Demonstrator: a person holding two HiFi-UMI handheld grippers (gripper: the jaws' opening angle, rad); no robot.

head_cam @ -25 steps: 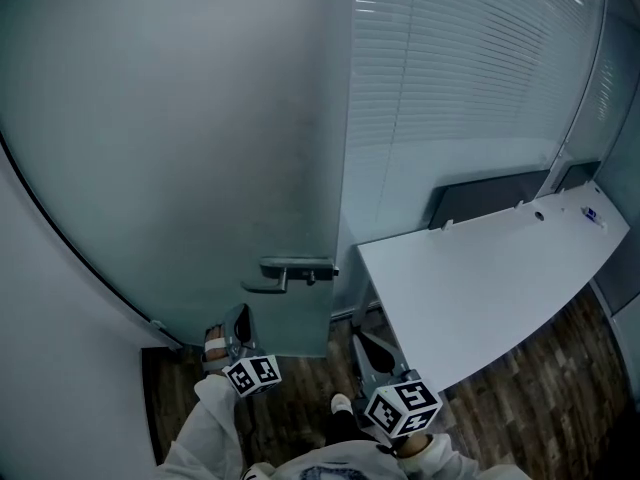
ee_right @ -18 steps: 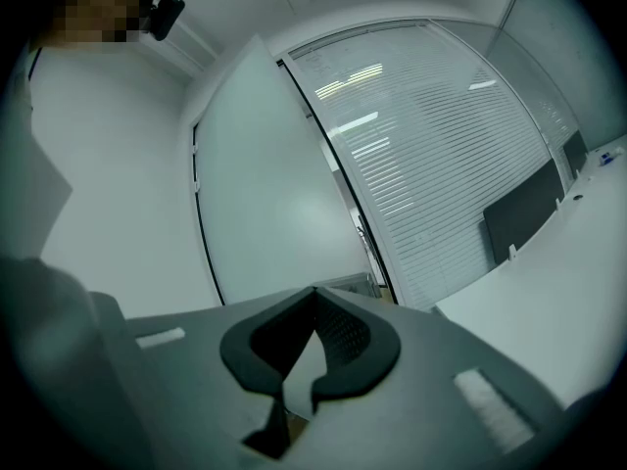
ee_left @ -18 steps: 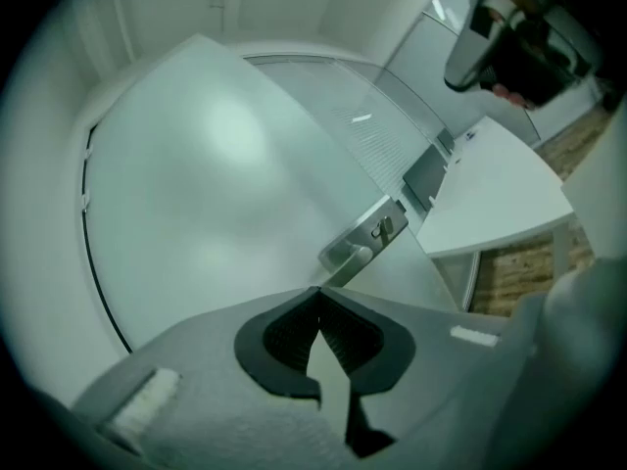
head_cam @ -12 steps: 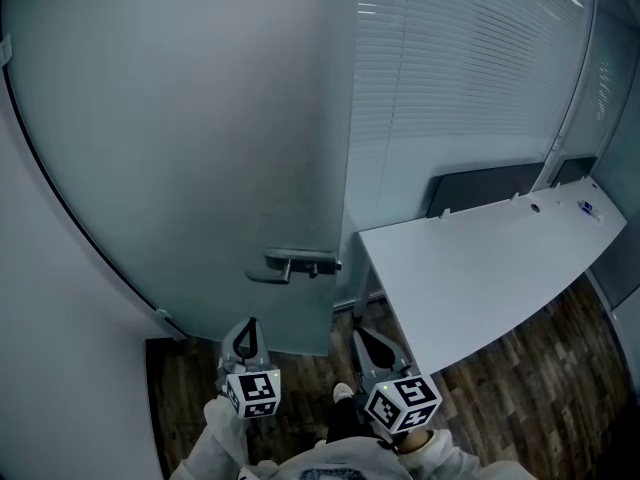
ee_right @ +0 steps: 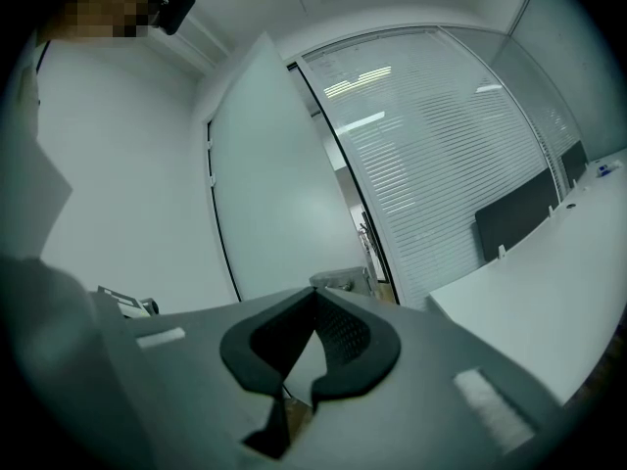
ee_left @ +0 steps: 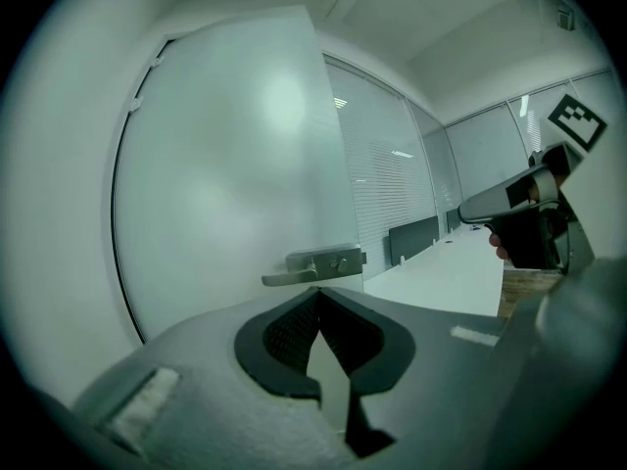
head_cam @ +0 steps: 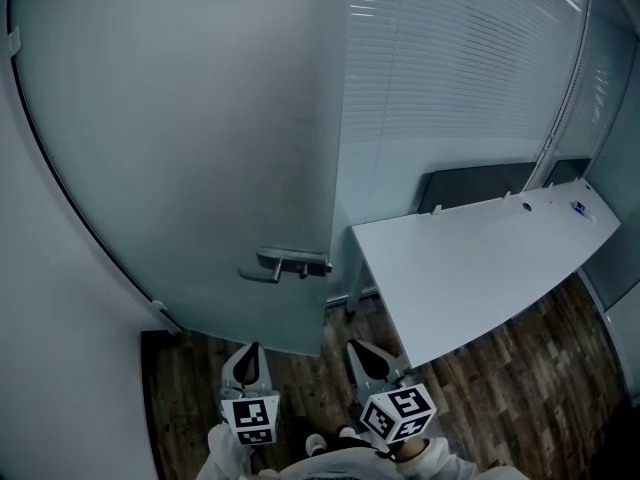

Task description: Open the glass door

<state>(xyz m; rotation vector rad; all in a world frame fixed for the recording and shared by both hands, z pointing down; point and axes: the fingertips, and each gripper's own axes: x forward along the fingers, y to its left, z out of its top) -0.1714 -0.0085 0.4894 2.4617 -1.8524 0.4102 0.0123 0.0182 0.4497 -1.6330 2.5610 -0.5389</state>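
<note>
The frosted glass door (head_cam: 200,148) stands ajar, its free edge swung out in front of the blinds. Its metal lever handle (head_cam: 280,265) sits near that edge. My left gripper (head_cam: 250,350) is shut and holds nothing; it hangs upright below and short of the handle, apart from the door. My right gripper (head_cam: 362,350) is beside it, also shut and empty. In the left gripper view the handle (ee_left: 313,265) lies just beyond the closed left gripper (ee_left: 318,297). In the right gripper view the door (ee_right: 274,184) and part of the handle (ee_right: 343,280) show past the right gripper (ee_right: 315,297).
A white desk (head_cam: 470,268) stands close on the right, with a dark panel (head_cam: 470,188) behind it. White blinds (head_cam: 450,78) cover the glass wall at the back. A plain wall (head_cam: 60,348) borders the left. Dark wood floor (head_cam: 300,368) lies underfoot.
My left gripper has pulled back from the door's lower edge and rolled upright. The right gripper has drawn back a little. The door and handle sit farther from both.
</note>
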